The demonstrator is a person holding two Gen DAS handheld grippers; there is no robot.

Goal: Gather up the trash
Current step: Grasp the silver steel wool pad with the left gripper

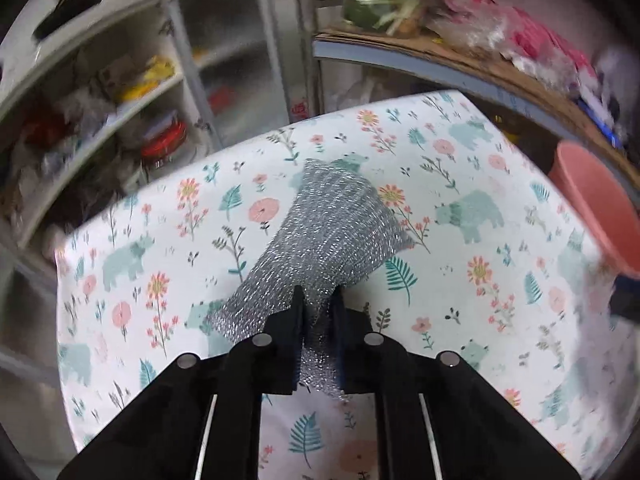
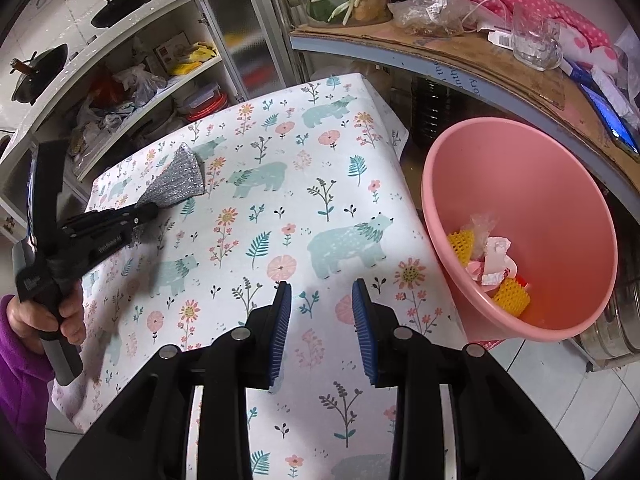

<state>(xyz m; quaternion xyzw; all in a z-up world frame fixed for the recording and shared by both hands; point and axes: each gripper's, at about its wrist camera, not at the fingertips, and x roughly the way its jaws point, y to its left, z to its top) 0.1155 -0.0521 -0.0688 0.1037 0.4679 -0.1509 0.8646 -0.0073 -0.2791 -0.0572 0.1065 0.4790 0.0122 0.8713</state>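
My left gripper (image 1: pixel 318 294) is shut on a silver glittery mesh cloth (image 1: pixel 332 224), which fans out ahead of the fingers above the floral tablecloth (image 1: pixel 460 264). The right wrist view shows that gripper (image 2: pixel 150 210) at the left, holding the cloth (image 2: pixel 178 182) just over the table. My right gripper (image 2: pixel 321 290) is open and empty above the near part of the tablecloth (image 2: pixel 280 200). A pink bin (image 2: pixel 520 184) stands off the table's right edge. It holds yellow mesh pieces (image 2: pixel 510 298), crumpled white paper (image 2: pixel 496 258) and clear plastic. The bin's rim shows at the right of the left wrist view (image 1: pixel 592 200).
An open cupboard (image 2: pixel 132 84) with bags and boxes stands behind the table at the left. A cardboard-topped shelf (image 2: pixel 460 44) with vegetables, plastic bags and a glass jug overhangs the bin at the right. A metal pot (image 2: pixel 616 328) sits on the tiled floor by the bin.
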